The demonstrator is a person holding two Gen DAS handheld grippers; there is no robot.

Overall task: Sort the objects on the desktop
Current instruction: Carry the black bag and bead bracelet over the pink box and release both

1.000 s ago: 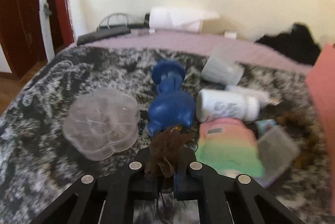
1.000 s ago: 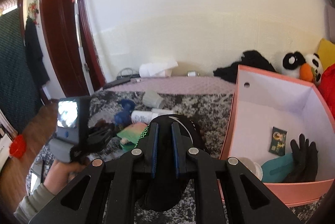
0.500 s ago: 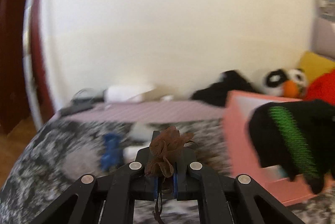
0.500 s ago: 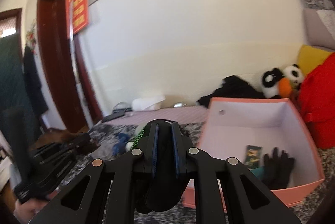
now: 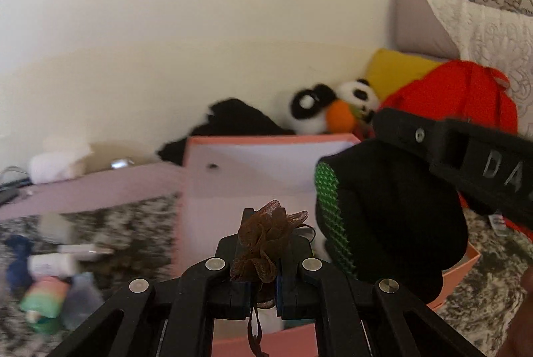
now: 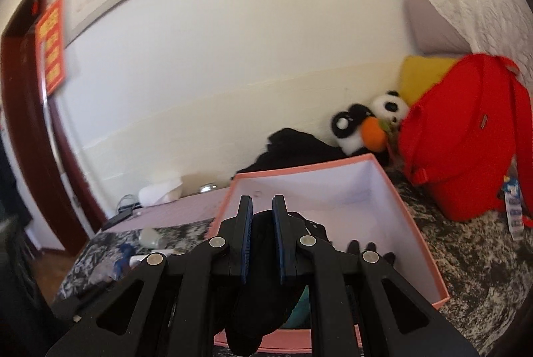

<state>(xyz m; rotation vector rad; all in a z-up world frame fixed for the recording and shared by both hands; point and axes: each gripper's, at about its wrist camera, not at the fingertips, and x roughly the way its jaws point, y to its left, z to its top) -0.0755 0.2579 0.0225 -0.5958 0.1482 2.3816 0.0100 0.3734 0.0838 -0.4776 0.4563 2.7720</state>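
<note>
Showing both grippers loaded above the box, one view per block.

Left wrist view
- Left gripper [image 5: 262, 260]: fingers nearly closed, pinching a brown mesh scrunchie [image 5: 263, 240] that bunches up above the tips; a thread hangs below.
- Scrunchie handling: judged very light, soft and crushable (no breakage risk); a pinch through the gathered middle suits it, since loose frills could slip out.
- Box [image 5: 253, 163]: pink, white inside, just ahead of the tips.
- Clutter [image 5: 50, 270]: bottles and a blue toy on the mottled cloth, lower left, blurred.

Right wrist view
- Right gripper [image 6: 261, 245]: fingers drawn in on a black glove [image 6: 253, 320], which droops below them over the box's near wall.
- Glove handling: judged limp and light, the textured green strip grippy; best held mid-body, as here.
- Box contents: another glove [image 6: 366, 252] lies inside.
</note>
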